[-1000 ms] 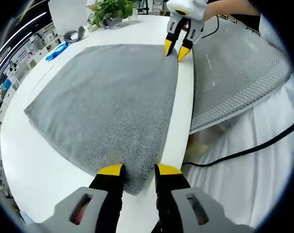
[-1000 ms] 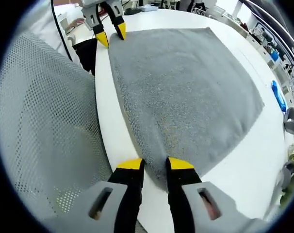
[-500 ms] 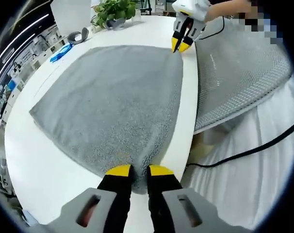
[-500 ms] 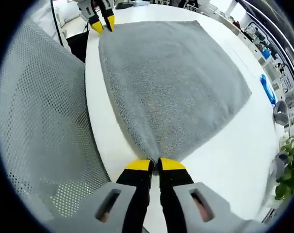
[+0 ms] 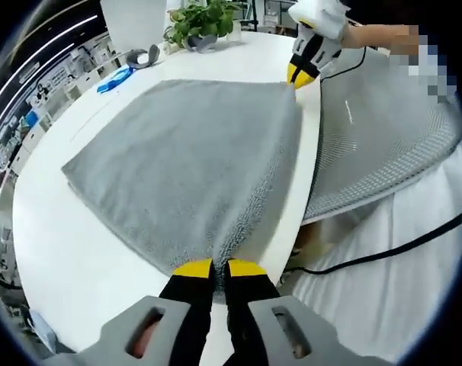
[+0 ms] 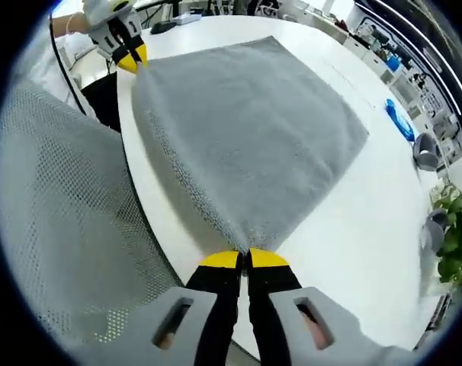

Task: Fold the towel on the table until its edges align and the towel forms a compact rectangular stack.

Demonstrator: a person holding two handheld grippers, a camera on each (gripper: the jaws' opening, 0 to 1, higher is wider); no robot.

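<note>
A grey towel [image 5: 193, 152] lies spread on the white table [image 5: 71, 252]; in the right gripper view the same towel [image 6: 246, 130] stretches away from the jaws. My left gripper [image 5: 213, 268] is shut on the towel's near corner, lifting it slightly so the cloth puckers. My right gripper [image 6: 244, 259] is shut on the other near-edge corner. The right gripper [image 5: 298, 74] shows far off in the left gripper view, pinching its corner. The left gripper [image 6: 132, 57] shows at the top left of the right gripper view, shut on its corner.
A grey mesh chair back [image 5: 383, 130] stands against the table's near edge, with a black cable [image 5: 383, 244] below. A potted plant [image 5: 204, 19], a blue object [image 5: 113, 76] and a grey roll [image 5: 143, 55] sit at the far side.
Both grippers went from open around the towel's near corners to shut on them. The pinched edge has risen a little and the cloth bunches at the jaws.
</note>
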